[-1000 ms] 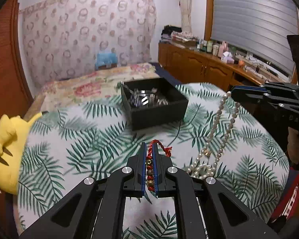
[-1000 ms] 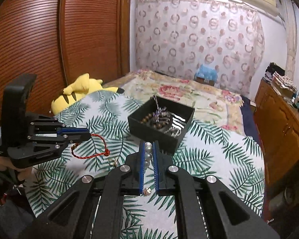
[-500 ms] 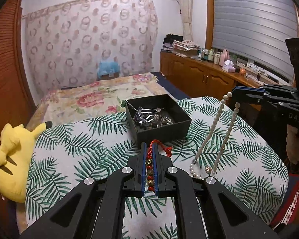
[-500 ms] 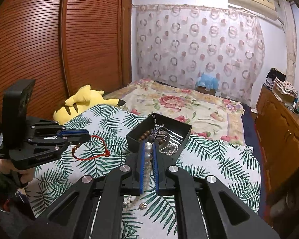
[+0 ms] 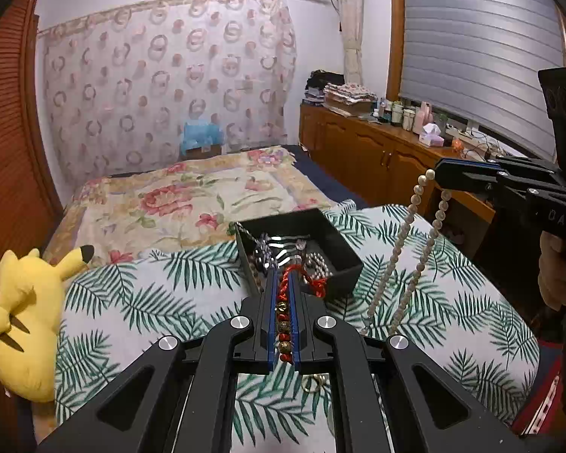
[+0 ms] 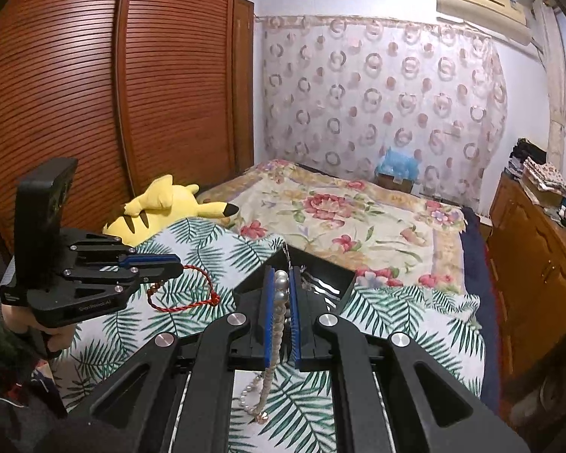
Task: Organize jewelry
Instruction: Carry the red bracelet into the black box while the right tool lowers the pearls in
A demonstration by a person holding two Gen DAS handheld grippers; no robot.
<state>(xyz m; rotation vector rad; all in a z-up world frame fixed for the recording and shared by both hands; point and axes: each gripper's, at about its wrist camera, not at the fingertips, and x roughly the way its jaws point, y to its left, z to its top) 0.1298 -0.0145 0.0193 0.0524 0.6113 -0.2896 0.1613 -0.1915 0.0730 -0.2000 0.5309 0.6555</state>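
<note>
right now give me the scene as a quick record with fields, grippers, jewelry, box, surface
left gripper: shut on red beaded bracelet
right gripper: shut on pearl necklace, strand hanging down toward the cloth
black box: open, on the palm-leaf cloth, jewelry already inside
loose item: small gold ring on the cloth beneath the left gripper
nearby: yellow plush toy at the cloth's left edge
</note>
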